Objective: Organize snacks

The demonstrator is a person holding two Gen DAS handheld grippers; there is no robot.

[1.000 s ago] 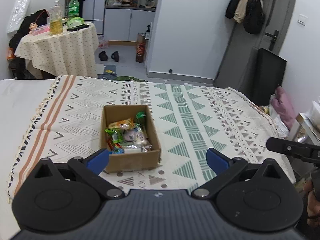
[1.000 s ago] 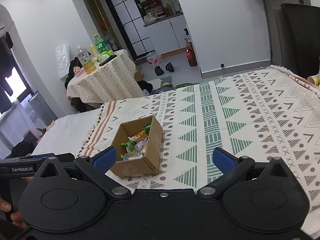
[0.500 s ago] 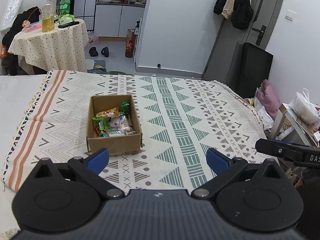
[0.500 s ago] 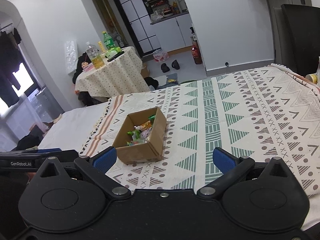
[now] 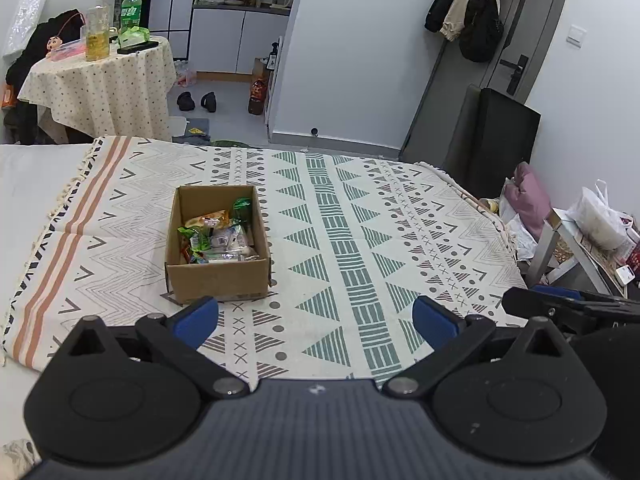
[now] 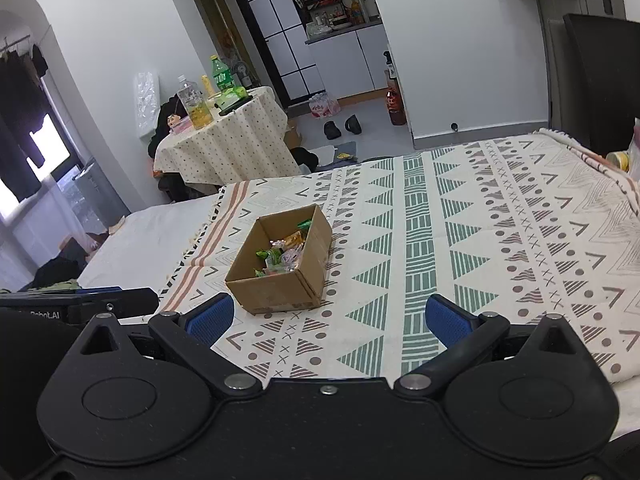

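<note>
Box (image 5: 218,240) sits on patterned blanket (image 5: 360,240) spread over bed, left of middle, open top. Snacks (image 5: 216,238) piled inside, green and orange wrappers mostly, bunched toward near end. Left gripper (image 5: 316,316) spread wide, nothing between blue pads, hanging over near edge of bed just short of box. Right gripper (image 6: 326,320) same deal, wide apart, empty, box ahead and slightly left. Round tabletop (image 5: 96,60) with bottles (image 5: 96,32) way back.
</note>
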